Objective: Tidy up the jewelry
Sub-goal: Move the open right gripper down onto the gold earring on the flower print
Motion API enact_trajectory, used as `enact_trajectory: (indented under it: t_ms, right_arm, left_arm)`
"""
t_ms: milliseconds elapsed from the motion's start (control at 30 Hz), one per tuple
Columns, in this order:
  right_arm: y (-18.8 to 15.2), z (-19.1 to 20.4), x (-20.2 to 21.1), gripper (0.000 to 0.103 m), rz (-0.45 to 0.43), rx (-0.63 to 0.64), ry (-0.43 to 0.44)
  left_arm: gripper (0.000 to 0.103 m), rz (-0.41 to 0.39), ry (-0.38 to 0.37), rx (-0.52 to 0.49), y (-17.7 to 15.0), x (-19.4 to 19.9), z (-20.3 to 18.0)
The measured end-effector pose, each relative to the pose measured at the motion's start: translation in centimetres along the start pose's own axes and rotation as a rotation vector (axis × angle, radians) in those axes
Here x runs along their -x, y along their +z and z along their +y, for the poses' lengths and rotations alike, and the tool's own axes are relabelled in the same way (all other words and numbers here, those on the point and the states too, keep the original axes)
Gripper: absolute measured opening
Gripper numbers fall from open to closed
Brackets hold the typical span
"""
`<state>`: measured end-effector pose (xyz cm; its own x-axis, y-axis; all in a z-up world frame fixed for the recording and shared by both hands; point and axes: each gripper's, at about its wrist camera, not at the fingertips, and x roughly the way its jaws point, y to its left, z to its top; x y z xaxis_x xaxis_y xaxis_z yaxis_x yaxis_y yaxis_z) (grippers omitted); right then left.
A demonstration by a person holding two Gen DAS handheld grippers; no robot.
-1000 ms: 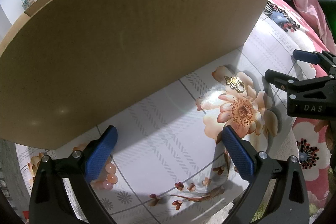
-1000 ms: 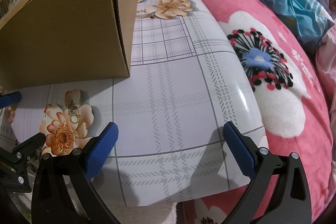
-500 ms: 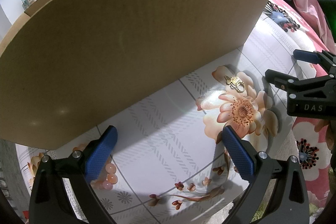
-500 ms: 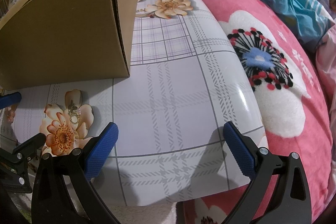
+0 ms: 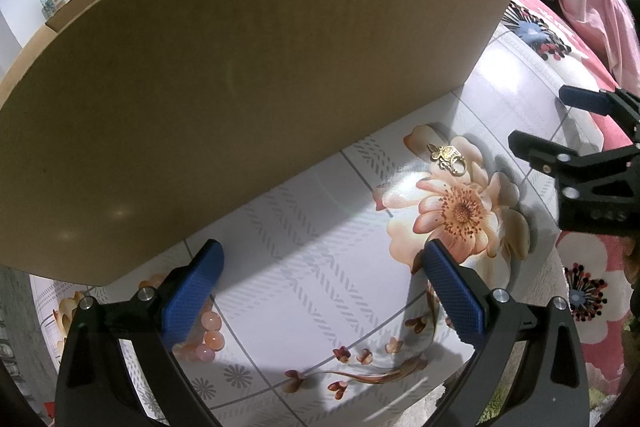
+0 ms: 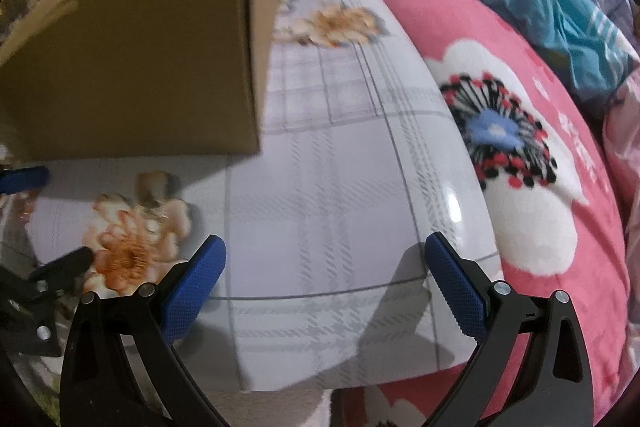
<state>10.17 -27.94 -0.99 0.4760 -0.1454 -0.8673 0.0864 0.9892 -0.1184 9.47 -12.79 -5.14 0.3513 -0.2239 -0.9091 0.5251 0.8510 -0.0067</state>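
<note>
On table point(image 5: 304, 251): 1 box point(image 5: 240, 87), 1 gold charm point(image 5: 448, 158), 1 bead string point(image 5: 208, 335); both grippers' fingers apart, empty.

Right gripper point(image 6: 325, 281) is on the move: its view is now motion-blurred and swings so the cardboard box point(image 6: 132, 67) sits more central. Seen from the left wrist, the right gripper point(image 5: 576, 131) shifts slightly.
</note>
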Motion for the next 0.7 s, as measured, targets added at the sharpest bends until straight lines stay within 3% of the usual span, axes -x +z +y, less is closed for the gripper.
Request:
enact_trajectory:
  t_ms: [267,467,533,700]
  right_arm:
    - [-1.0,0.4,3.3,0.095,-0.165,0.016,0.070]
    - [-1.4,0.1,3.6,0.094,-0.156,-0.049,0.186]
    - [-1.6,-0.1,3.5,0.090,-0.149,-0.080,0.226]
    - [-1.9,0.0,3.2,0.067,-0.155,-0.121,0.336]
  left_arm:
    - [0.098,-0.038,-0.015,-0.039,-0.7,0.1,0.0]
    - [0.098,-0.087,-0.031,-0.069,-1.9,0.5,0.1]
    - [0.098,-0.089,-0.036,-0.078,-2.2,0.5,0.2]
    - [0.097,-0.136,-0.044,-0.107,-3.2,1.2,0.7]
